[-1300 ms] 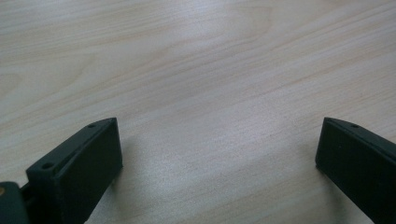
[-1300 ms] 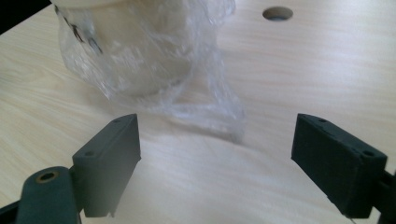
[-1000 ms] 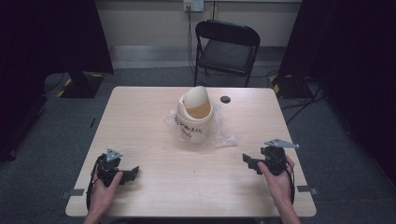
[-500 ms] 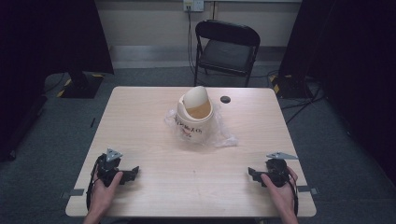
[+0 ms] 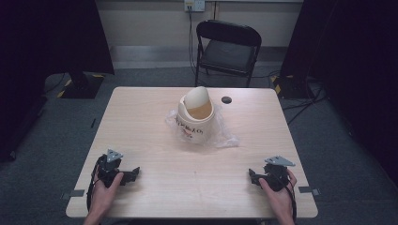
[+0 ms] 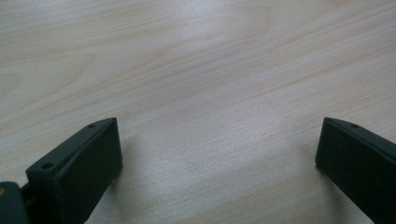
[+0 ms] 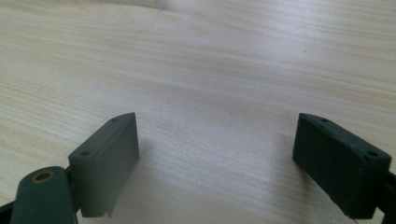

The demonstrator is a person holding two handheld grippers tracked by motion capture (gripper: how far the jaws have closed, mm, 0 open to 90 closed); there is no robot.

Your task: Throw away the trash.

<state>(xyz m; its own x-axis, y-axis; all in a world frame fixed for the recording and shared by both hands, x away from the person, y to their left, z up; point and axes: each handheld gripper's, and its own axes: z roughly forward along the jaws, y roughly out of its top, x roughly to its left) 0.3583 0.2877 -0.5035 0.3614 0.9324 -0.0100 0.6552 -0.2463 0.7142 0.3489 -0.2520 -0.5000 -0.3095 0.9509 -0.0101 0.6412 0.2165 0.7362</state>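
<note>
A grey carpeted floor and dark curtains surround a pale wooden table, with a black folding chair standing just beyond its far edge. Near the middle of the table, towards the far side, sits a cream-coloured bucket with printing on its wall; a rounded cream lid leans tilted in its mouth. The bucket rests on a sheet of crumpled clear plastic that spreads out to its right. A small dark round object lies just beyond the bucket, to the right, apart from it.

At the near left corner, a hand holds the left gripper low on the table; its jaws stand wide apart over bare wood, with nothing between them. At the near right corner, the other hand holds the right gripper, likewise spread wide and empty over bare wood. Both grippers are well apart from the bucket.
</note>
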